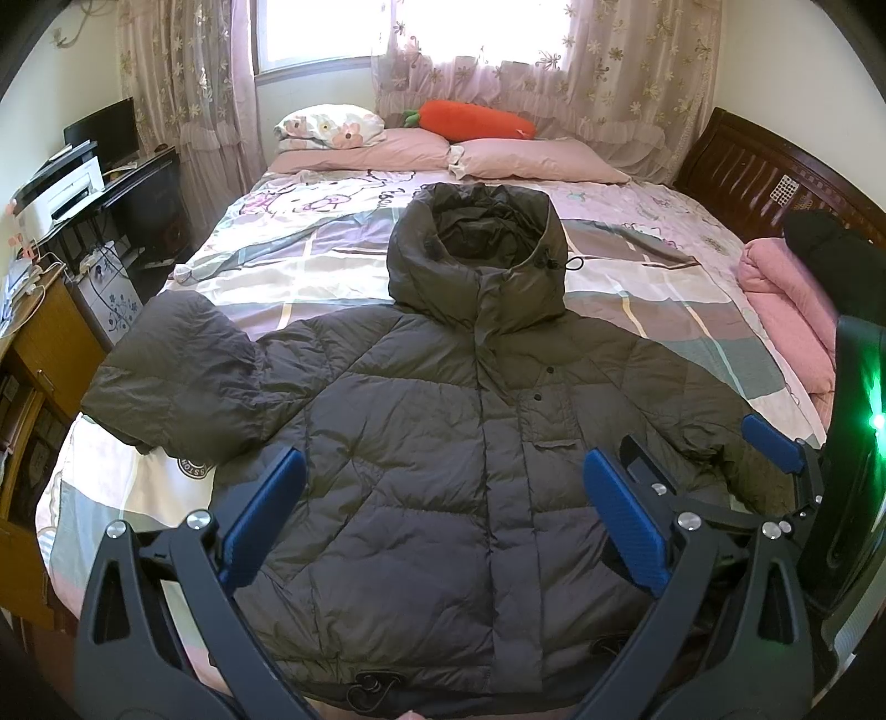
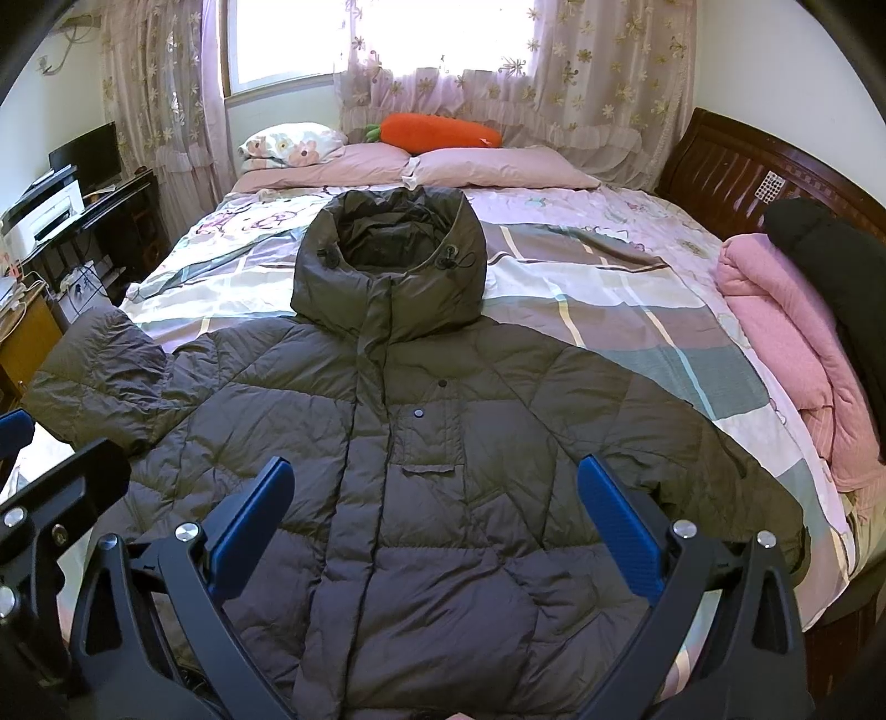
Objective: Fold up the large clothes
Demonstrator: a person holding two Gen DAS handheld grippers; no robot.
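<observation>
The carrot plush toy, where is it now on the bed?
The carrot plush toy lies at the far end of the bed in both views, on top of the pink pillows, just below the curtained window and beyond the jacket's hood.

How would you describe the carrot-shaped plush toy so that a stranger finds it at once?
Look at the bed under the curtained window, then at the row of pink pillows at its far end. The orange carrot-shaped plush toy lies across them, the only bright orange thing, with a green leafy tip.
</observation>
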